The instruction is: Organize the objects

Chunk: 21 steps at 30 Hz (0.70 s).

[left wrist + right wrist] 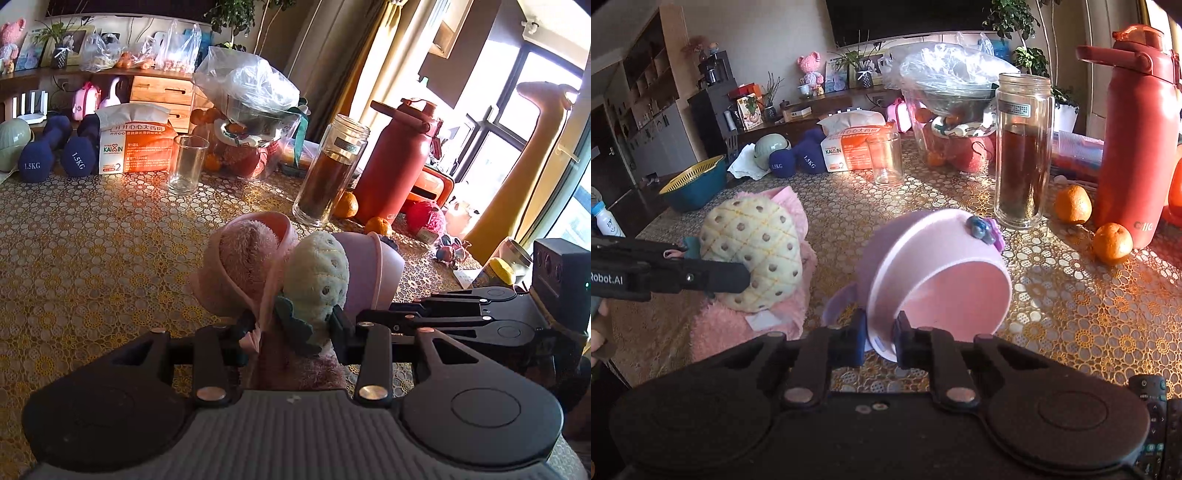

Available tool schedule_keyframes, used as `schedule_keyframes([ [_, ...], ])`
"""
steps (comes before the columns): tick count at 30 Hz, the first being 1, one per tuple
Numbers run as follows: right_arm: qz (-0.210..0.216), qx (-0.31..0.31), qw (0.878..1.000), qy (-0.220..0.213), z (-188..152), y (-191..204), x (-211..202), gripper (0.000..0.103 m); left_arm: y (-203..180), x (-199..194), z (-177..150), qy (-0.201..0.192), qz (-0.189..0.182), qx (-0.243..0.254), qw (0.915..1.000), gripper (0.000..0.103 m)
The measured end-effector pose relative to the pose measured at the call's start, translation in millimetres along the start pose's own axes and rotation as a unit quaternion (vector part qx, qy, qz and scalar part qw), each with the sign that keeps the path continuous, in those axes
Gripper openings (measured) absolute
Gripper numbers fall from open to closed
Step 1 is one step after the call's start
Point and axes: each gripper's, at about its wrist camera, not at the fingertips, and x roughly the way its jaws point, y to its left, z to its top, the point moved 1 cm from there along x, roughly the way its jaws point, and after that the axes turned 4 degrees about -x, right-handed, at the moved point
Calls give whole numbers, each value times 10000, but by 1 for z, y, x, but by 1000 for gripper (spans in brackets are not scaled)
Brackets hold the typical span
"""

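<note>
Since both grippers are already loaded, handling matters more than reach here: the left gripper (291, 326) is clamped narrow on the pineapple plush (317, 277), down at its teal leaf end, with pink fleece (247, 254) bunched in beside it; the right gripper (881, 341) is pinched on the near rim of the pink felt basket (942, 280), which is tipped on its side on the bench (1089, 314), mouth toward the right wrist camera. The plush sits just beside the basket, on the fleece, left of it in the right wrist view (753, 254). My read: the plush is light, soft and compressible, so it will not slip but will squash and flop; a hold near the leaves leaves the body dangling, mid-body would control it better. The basket looks like thin felt, light, semi-stiff; a one-point rim pinch will likely let the wall buckle and the basket swing. A purple handle loop (838, 306) shows at the rim left of the pinch and may be a firmer hold. The flower trim (984, 229) on the far rim is not a grip point. Whether the fleece is also caught in the left pinch I cannot tell. Risk nearby: the glass tea bottle (1021, 147), the empty tumbler (884, 158) and two mandarins (1112, 243) stand close behind the basket, so keep any swing low and short.
</note>
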Motion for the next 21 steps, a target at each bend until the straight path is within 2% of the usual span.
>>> schedule_keyframes([
  [4,93,-160,9998,-68,-15,16,-14,13,-11,-15,-4,41,-171,176,9997,40],
  [6,135,-231,9996,-87,-25,23,-23,14,-19,-26,-8,122,-380,325,9987,40],
  [10,334,-280,9989,-157,-49,35,-45,14,-44,-45,-13,224,-838,637,9942,40],
  [14,483,-421,9978,-175,-65,42,-61,14,-68,-48,-15,288,-1069,948,9893,40],
  [16,493,-429,9977,-184,-70,43,-66,14,-70,-37,-17,395,-1015,893,9900,40],
  [21,463,-528,9974,-169,-74,44,-70,14,-49,-16,-20,584,-932,382,9932,40],
])
